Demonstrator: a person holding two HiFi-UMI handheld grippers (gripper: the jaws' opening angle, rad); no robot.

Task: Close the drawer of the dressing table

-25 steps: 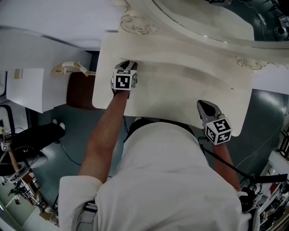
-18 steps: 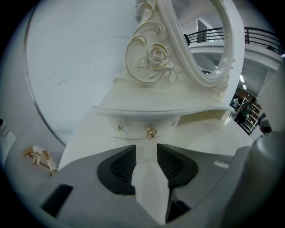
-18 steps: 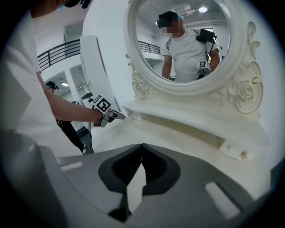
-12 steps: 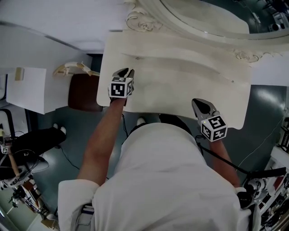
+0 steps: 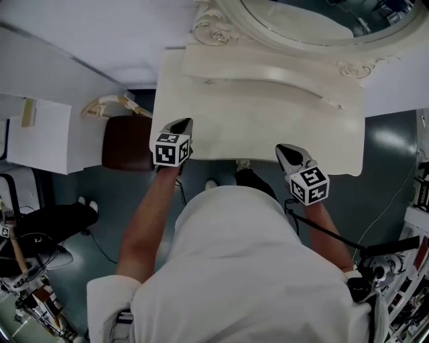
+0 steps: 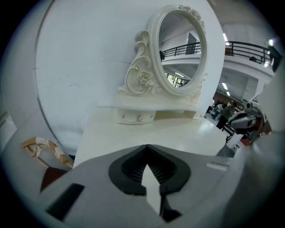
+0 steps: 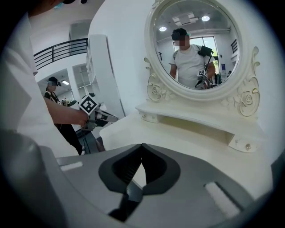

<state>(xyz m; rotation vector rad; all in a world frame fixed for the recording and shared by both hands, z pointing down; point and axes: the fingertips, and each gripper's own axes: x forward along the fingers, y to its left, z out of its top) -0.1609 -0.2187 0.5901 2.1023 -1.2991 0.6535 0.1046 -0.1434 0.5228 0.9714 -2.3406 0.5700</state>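
Note:
The white dressing table (image 5: 268, 120) lies below me, its oval mirror (image 5: 301, 20) at the far side. No open drawer front shows in any view; only the small shelf drawer with knobs (image 6: 138, 118) under the mirror is seen, and it sits flush. My left gripper (image 5: 182, 126) hangs over the table's near left edge with its jaws shut on nothing. My right gripper (image 5: 284, 150) is above the near right edge, jaws also together and empty. The left gripper (image 7: 111, 118) also shows in the right gripper view, beside the table top (image 7: 187, 138).
A brown stool seat (image 5: 124, 142) stands left of the table, with a cream carved piece (image 5: 110, 104) beside it. White panels (image 5: 40, 134) and black equipment (image 5: 47, 218) fill the left floor. Cables run at the right. A person (image 7: 55, 89) stands in the background.
Both grippers have drawn back from over the table top to its near edge. The left jaws, apart a second ago, are now together.

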